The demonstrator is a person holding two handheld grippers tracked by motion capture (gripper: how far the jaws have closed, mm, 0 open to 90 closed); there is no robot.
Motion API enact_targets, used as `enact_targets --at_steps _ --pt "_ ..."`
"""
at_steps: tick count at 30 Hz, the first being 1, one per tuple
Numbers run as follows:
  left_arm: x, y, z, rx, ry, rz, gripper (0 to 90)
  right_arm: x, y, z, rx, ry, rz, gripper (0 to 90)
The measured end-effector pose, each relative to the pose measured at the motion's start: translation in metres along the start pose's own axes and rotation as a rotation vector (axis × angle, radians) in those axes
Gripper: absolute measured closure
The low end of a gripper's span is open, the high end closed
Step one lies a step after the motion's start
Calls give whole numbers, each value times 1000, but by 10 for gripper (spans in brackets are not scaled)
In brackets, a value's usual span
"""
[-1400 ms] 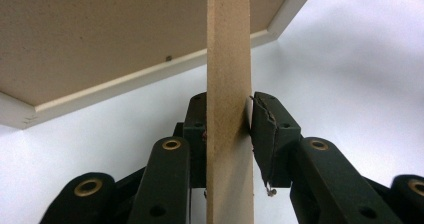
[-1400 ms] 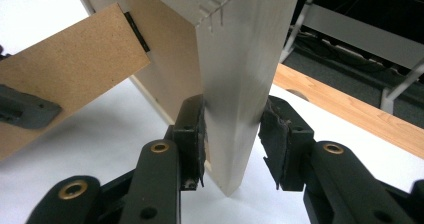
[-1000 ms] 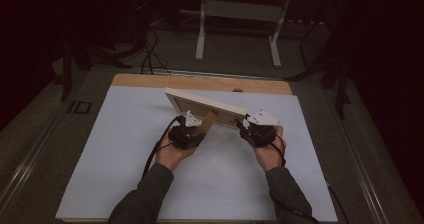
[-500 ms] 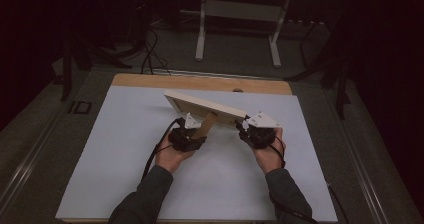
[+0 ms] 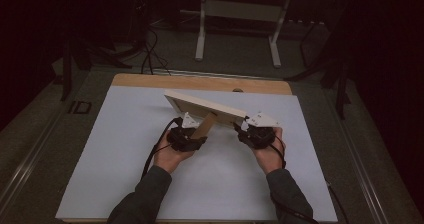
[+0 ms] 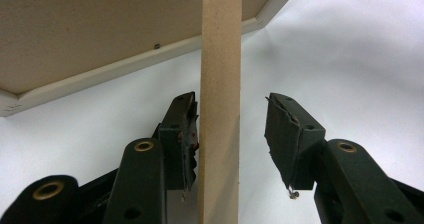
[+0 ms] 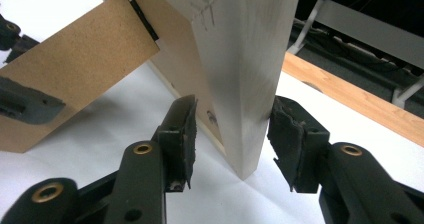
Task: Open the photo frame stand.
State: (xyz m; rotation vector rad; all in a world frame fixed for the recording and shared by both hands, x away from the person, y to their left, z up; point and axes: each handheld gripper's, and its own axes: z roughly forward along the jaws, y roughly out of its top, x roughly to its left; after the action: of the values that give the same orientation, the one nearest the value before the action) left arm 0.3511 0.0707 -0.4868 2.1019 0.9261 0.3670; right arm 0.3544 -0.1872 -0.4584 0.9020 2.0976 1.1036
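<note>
High view: white table sheet (image 5: 125,184) carries a tilted picture frame (image 5: 205,106), propped near centre on its brown stand leg (image 6: 220,109). Left gripper (image 6: 232,139) jaws have just been opening; the leg touches one pad, clear of the other. Right gripper (image 7: 232,134) jaws, also just opening, straddle the frame's corner without pressing.

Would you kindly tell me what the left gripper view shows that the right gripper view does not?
Left gripper view: the left claw, its jaws just opened, astride the brown stand strut beneath the picture frame, seen from its back. Right gripper view: the right claw, also just opened, astride that frame's pale wooden edge, with the table's wood rim beyond. Shared: the strut, the frame and the white sheet.
</note>
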Motion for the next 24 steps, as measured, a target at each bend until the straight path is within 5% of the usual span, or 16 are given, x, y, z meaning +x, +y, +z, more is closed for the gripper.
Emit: enact_targets --at_steps 24 --pt "11 -5 -10 -27 -19 -72 560 -1 -8 3 53 25 -1 482"
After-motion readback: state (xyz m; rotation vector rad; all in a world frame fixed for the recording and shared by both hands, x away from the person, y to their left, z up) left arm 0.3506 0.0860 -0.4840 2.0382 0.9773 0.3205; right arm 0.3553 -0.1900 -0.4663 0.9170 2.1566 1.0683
